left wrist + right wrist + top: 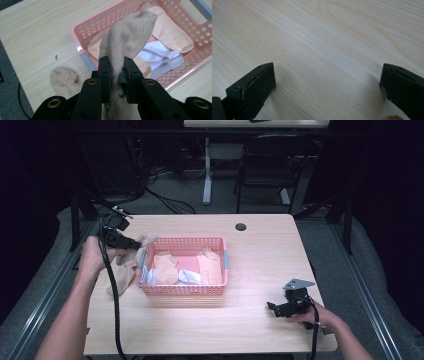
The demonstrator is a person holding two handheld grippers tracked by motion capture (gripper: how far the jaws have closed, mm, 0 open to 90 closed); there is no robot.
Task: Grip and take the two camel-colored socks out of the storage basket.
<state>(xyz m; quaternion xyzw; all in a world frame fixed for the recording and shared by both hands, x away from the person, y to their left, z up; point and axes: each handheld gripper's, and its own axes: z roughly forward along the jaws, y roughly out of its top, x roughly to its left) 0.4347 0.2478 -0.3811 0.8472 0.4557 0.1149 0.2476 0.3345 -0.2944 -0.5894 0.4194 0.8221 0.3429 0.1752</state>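
The left tool (117, 75) was clamped on a tan sock (130, 37), its 2 black jaws pinching the fabric close together (a frayed bit of black padding showed on one jaw). In the left gripper view the sock rose from between the jaws and bent over the near corner of the pink basket (77, 31), its rounded end reaching above the clothes inside. In the high view the left tool (134, 242) sat at the basket's left end, lifted off the counter (260, 255), with the sock (125, 270) hanging from it down toward the wood beside the basket (185, 290). The lower end of the same sock, or a 2nd tan piece (I could not tell which), lay on the counter just left of the basket corner (63, 78).

Inside the basket lay 2 peach socks (165, 267), one toward the left and one toward the right, with a white sock (189, 276) between them at the front wall. In the left gripper view the white sock (160, 56) lay under the edge of a peach one (170, 35).

The right tool (272, 309) rested low on the counter near the front right, well apart from the basket, held in the person's right hand (320, 316). In the right gripper view its jaws stood wide apart with bare wood (324, 50) between them, gripping nothing.
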